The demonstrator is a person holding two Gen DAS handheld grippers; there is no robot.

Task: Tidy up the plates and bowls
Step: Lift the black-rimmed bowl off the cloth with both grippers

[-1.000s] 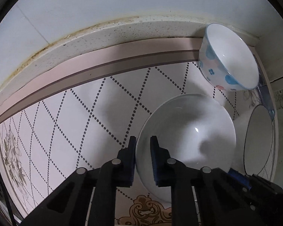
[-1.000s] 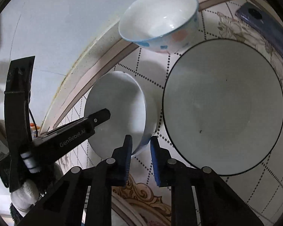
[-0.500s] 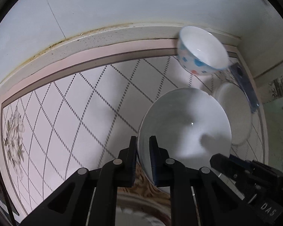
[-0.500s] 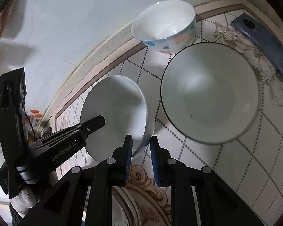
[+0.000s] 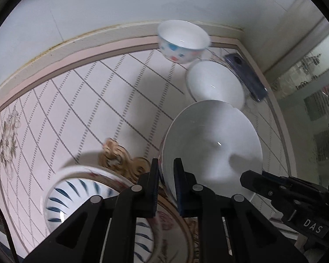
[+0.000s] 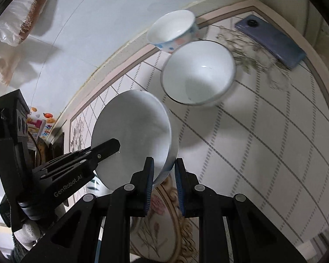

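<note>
Nearest, my left gripper [image 5: 166, 180] pinches the rim of a plain white bowl [image 5: 210, 151], tilted and held above the bench [image 5: 81, 100]. My right gripper [image 6: 163, 182] pinches the opposite rim of the same bowl; both reach in from the near edge, angled downward.

Beneath them, at the near edge: one blue-striped bowl [image 5: 76, 195] sitting on one floral gold-rimmed plate [image 6: 164, 225].

Mid-bench, left of the held bowl: open tiled surface running to the left edge.

Toward the far right corner: one dark-rimmed white bowl [image 6: 198, 72], and just behind it one spotted bowl [image 5: 182, 41] against the far edge. One phone [image 6: 270, 40] lies nearest that corner.

Count: four bowls, one plate.
</note>
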